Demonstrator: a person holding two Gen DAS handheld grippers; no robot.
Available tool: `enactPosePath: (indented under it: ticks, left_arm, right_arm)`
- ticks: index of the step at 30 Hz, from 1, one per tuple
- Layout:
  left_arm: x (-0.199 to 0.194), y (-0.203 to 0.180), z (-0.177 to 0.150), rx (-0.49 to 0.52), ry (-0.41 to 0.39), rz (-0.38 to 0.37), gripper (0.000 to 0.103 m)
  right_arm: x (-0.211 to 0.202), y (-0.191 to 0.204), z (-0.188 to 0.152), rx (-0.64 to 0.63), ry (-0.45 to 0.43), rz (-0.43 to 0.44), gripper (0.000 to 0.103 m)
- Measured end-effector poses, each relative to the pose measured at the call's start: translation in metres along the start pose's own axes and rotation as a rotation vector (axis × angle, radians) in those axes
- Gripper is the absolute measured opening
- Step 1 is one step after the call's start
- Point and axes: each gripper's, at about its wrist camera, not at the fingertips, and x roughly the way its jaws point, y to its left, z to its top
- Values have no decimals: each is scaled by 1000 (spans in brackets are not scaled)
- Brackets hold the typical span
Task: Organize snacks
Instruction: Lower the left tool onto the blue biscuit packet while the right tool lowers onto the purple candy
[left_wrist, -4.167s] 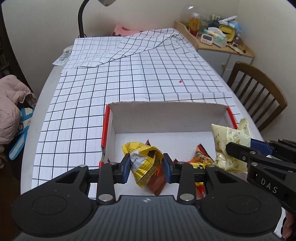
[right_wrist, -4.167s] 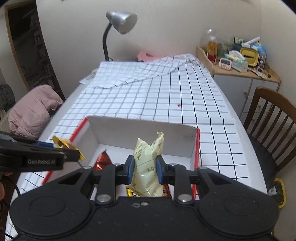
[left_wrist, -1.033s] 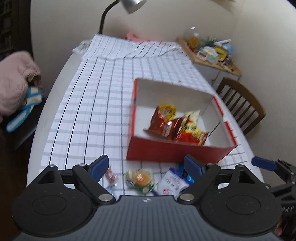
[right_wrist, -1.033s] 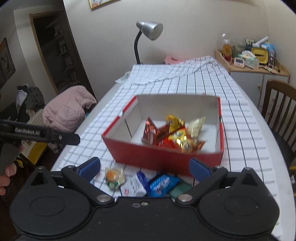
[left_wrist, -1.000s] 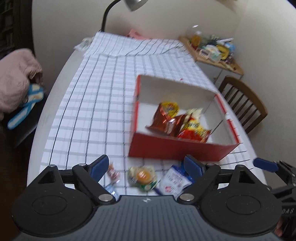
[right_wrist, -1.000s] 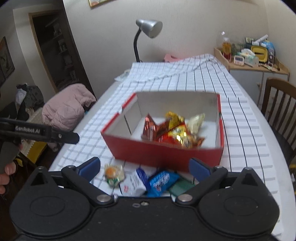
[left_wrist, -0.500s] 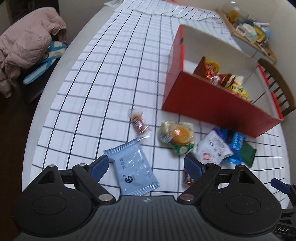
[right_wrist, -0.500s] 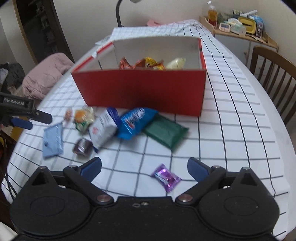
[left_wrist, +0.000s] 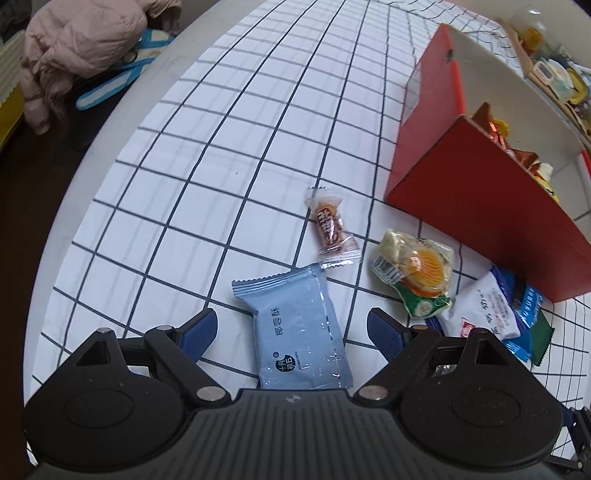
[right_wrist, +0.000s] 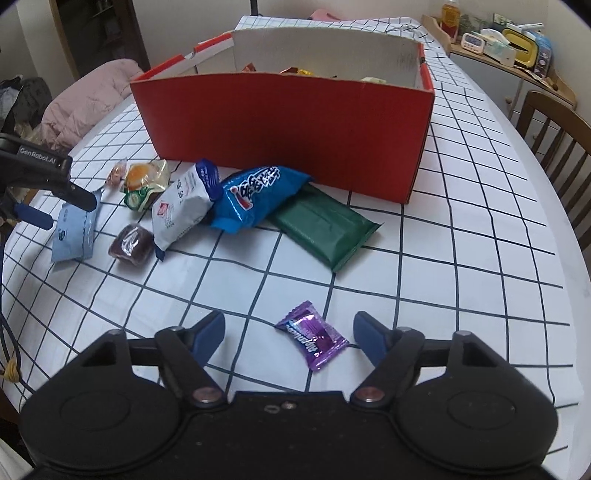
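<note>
Several loose snacks lie on the checked cloth (right_wrist: 461, 221) in front of the red cardboard box (right_wrist: 284, 129). The purple candy (right_wrist: 313, 334) lies between the fingers of the right gripper (right_wrist: 289, 334); its jaws are closing, pads not touching the wrapper. The light-blue biscuit packet (left_wrist: 295, 328) lies flat between the fingers of the left gripper (left_wrist: 291, 328), whose jaws stand wide apart, pads clear of it. Just beyond that packet: a small brown wrapped candy (left_wrist: 332, 227) and an egg-yolk pastry pack (left_wrist: 417, 271). Next to those, a white-and-blue pouch (right_wrist: 184, 206), overlapped by a blue snack bag (right_wrist: 258, 192) that lies partly on a dark green packet (right_wrist: 325, 225), both close to the box front. A dark brown wrapped cake (right_wrist: 131, 240) sits beside the white pouch. Inside the box, tops of red and yellow packets (left_wrist: 495, 127) show above the wall. The bench (left_wrist: 122, 122) edge is rounded; a pink jacket (left_wrist: 74, 44) lies off to the left, a wooden chair (right_wrist: 554, 125) and a cluttered shelf (right_wrist: 509, 44) to the right.
</note>
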Motion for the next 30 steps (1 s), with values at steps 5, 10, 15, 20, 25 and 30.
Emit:
enactPosePath:
  ticks: [5,10,15,20,25,30]
  left_arm:
    - [5,-2,-1,-7,-1,3,83]
    - [6,-7,1,11,-4,4,68]
    - [4,-12,-1,37,-6,14,51]
    - [4,-17,-5,78,-8,21,46]
    - [-2,-19,-10,112,-19,21,42]
    - [-8,-16,-12,115,-13,-11,35]
  right_arm:
    - [3,-2,-1,-27,12,8,60]
    - [3,-3,2,-49,9,5,49]
    - [1,-3,2,-60,7,-8,37]
    - [1,4,-2,-80,-2,-43,33]
    - [-2,8,-3,-57,-6,-53,30]
    - [-9,5,-3,-9,-24,-55,26]
